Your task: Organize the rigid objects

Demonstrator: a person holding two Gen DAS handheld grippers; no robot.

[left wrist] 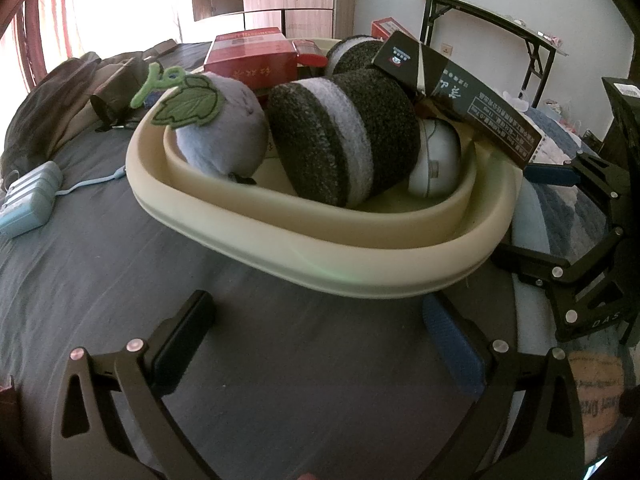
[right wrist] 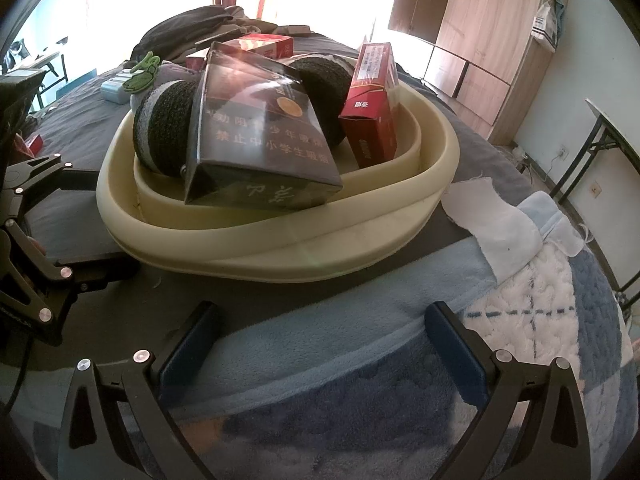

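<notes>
A cream oval basin (left wrist: 328, 268) (right wrist: 280, 248) sits on a dark grey bed sheet. Inside it lie a dark glossy box (left wrist: 460, 92) (right wrist: 256, 132), red boxes (left wrist: 250, 58) (right wrist: 374, 108), two dark-and-white round plush cushions (left wrist: 344, 136) (right wrist: 164, 124), a grey plush with a green leaf (left wrist: 220, 132) and a white round device (left wrist: 438, 160). My left gripper (left wrist: 320, 336) stands open just in front of the basin, nothing between its fingers. My right gripper (right wrist: 324, 340) is open too, over a blue blanket at the basin's near side.
A pale blue case (left wrist: 30, 198) with a cord lies on the sheet at the left. Dark clothes (left wrist: 68, 92) are piled behind it. A blue and white blanket (right wrist: 540, 280) and a white cloth (right wrist: 492, 216) lie right of the basin. A folding table (left wrist: 500, 28) stands by the wall.
</notes>
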